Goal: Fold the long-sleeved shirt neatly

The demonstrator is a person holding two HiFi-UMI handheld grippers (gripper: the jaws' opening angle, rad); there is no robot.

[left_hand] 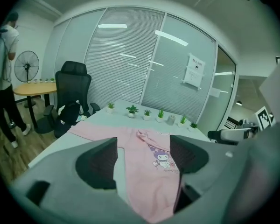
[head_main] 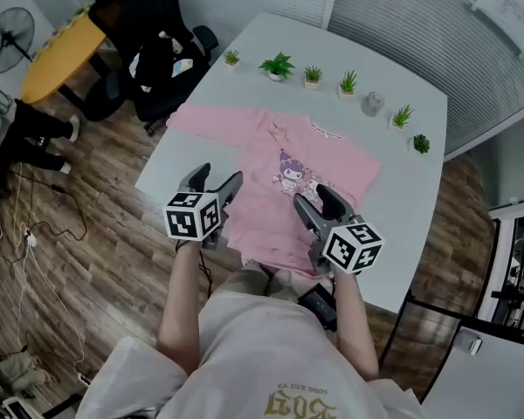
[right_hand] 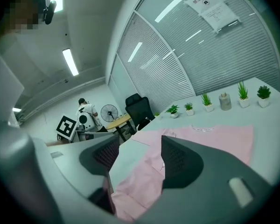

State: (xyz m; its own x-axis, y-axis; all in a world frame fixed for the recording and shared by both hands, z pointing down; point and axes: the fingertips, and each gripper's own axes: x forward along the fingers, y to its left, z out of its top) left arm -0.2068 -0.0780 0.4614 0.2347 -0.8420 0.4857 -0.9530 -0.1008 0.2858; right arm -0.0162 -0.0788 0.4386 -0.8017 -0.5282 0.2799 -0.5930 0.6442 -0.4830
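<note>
A pink long-sleeved shirt with a cartoon print lies flat on the pale table, collar toward the far side. One sleeve stretches out to the left; I cannot make out the other sleeve. My left gripper hangs above the shirt's left edge near the hem, jaws open with nothing between them. My right gripper is raised over the lower right of the shirt, also open and empty. Between the left gripper's jaws the shirt shows below. The right gripper looks across the shirt.
Several small potted plants and a grey jar line the table's far edge. A black office chair, a yellow round table and a fan stand to the left. A person stands by the fan.
</note>
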